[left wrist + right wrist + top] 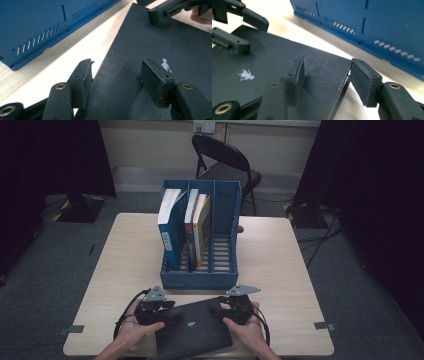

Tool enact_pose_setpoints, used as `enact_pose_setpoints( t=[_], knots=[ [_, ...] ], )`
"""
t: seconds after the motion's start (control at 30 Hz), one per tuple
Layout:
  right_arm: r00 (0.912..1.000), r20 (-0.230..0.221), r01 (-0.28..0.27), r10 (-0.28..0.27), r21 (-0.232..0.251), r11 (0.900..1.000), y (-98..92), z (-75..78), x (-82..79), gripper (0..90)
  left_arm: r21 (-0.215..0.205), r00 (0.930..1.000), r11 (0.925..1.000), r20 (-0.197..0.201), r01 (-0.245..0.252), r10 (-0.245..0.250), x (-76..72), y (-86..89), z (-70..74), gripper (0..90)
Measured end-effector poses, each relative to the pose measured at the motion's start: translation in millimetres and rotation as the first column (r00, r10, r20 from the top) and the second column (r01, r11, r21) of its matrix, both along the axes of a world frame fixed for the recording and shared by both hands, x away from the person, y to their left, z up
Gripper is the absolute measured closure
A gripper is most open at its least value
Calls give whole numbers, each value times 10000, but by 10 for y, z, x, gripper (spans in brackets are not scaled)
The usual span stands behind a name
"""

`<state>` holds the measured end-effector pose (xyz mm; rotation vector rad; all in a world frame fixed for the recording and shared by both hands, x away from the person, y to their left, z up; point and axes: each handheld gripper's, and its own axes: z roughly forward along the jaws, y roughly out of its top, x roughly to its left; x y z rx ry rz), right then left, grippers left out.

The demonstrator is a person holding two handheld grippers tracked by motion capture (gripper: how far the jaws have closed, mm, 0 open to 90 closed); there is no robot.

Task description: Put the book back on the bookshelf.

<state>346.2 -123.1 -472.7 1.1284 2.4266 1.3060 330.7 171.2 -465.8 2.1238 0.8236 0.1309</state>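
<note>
A flat book lies on the table at its near edge, before a file rack holding what appear to be three upright books; a chair stands behind.

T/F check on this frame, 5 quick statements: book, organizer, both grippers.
1. The black book lies flat on the table, in front of the blue organizer. True.
2. The organizer's right compartment holds a book. False: it is empty; the books stand in the left and middle compartments.
3. The left gripper straddles the black book's edge, one finger on the cover, one off it. True.
4. The right gripper is shut tight on the book. False: its fingers stand apart, with the book's corner between them.
5. The black book is already standing in the organizer. False: it is on the table, outside it.
</note>
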Motion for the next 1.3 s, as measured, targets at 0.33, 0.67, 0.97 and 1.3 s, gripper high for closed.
enact_pose_setpoints(
  t=[0.33,0.67,0.97,1.3],
  knots=[
    [9988,377,-326,322,87,9994,316,-24,184,482,-45,9996,9998,-226,-175,174,18,27,1,428],
    [9979,485,-422,419,67,9991,260,96,111,486,-300,9993,9994,-340,-182,172,27,61,-20,437],
    [9992,194,-343,342,92,9994,-82,95,-190,416,-322,9975,9991,-651,-279,258,58,53,-13,444],
    [9992,-133,-373,372,-89,9993,-328,45,-488,376,-357,9966,9988,-772,-329,301,69,53,-11,456]
  ],
)
